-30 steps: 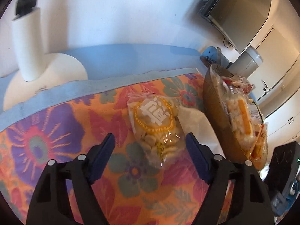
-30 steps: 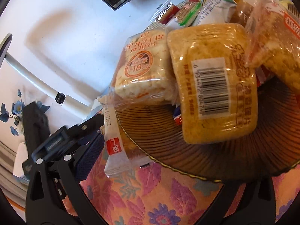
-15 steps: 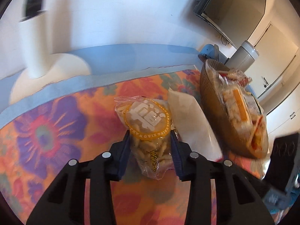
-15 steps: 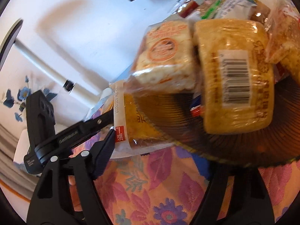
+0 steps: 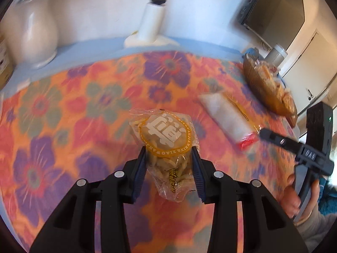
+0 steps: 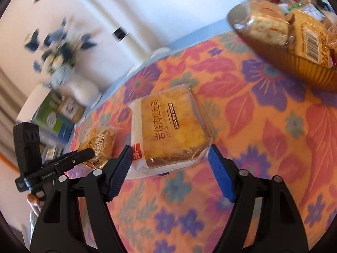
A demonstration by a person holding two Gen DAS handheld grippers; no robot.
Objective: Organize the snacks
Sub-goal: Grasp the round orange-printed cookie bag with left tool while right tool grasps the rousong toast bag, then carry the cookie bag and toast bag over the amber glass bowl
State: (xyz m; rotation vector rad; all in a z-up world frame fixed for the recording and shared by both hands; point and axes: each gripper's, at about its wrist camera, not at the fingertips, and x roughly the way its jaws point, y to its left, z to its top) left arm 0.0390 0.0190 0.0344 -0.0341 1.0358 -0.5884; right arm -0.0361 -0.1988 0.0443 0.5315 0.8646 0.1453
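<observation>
Snack bag [image 5: 168,147] of small biscuits sits low in the centre of the left wrist view, squeezed between the 2 blue pads of the left gripper [image 5: 168,176], whose fingers are closed on its lower half. Its round orange label carries white characters and a ring of letters reading "XIAO WANG". At the lower right edge of that view a hand [image 5: 299,196] grips the black handle of the other tool.

In the right wrist view the right gripper [image 6: 168,164] has its fingers spread wide on either side of a toast packet [image 6: 168,128] lying flat on the flowered table [image 6: 263,147]; the left pad is just beside the wrapper, the right pad near its corner. The packet reads "YANSHAO ROUSONG", partly blurred. Farther off, in the upper right, a brown bowl [image 6: 294,67] holds more wrapped snacks, 1 showing a barcode.
</observation>
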